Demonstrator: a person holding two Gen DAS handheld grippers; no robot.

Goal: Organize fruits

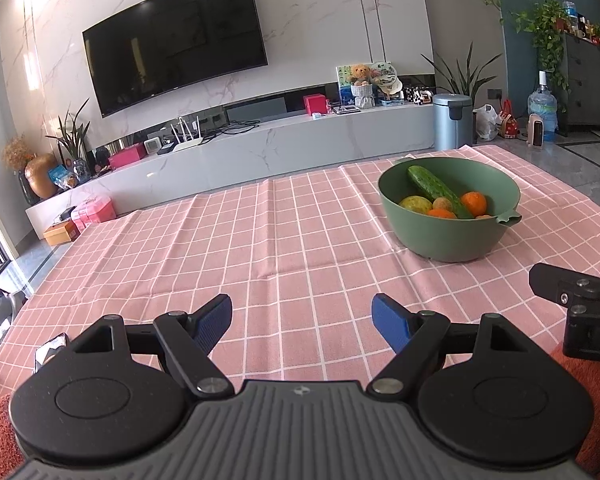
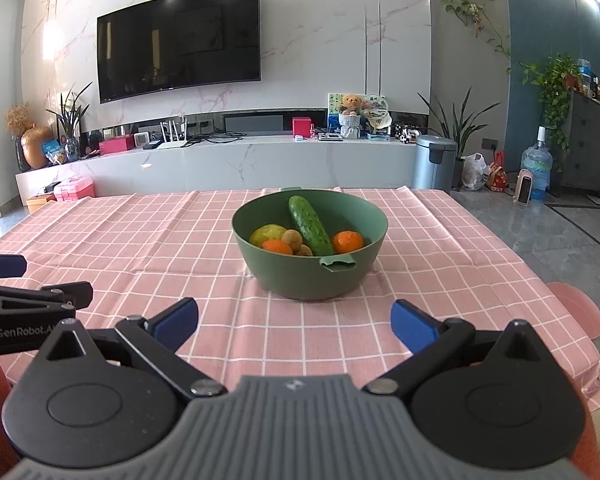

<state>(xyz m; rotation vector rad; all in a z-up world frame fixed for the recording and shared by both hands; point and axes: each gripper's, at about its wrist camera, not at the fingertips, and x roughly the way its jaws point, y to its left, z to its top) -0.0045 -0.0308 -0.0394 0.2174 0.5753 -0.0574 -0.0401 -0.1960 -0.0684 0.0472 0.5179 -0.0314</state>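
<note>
A green bowl [image 2: 312, 280] stands on the pink checked tablecloth [image 2: 140, 236]; it also shows in the left wrist view [image 1: 448, 236]. It holds a cucumber [image 2: 310, 224], two oranges [image 2: 349, 241], a yellow-green fruit [image 2: 266, 234] and small brown fruits [image 2: 291, 238]. My right gripper [image 2: 294, 320] is open and empty, just short of the bowl's near side. My left gripper [image 1: 302, 320] is open and empty, over bare cloth to the left of the bowl [image 1: 448, 236].
The table's right edge drops to a grey tiled floor [image 2: 540, 220]. A pink round stool [image 2: 580, 308] sits by the right edge. Beyond the table's far edge are a TV console [image 2: 240, 164] and a metal bin [image 2: 434, 162].
</note>
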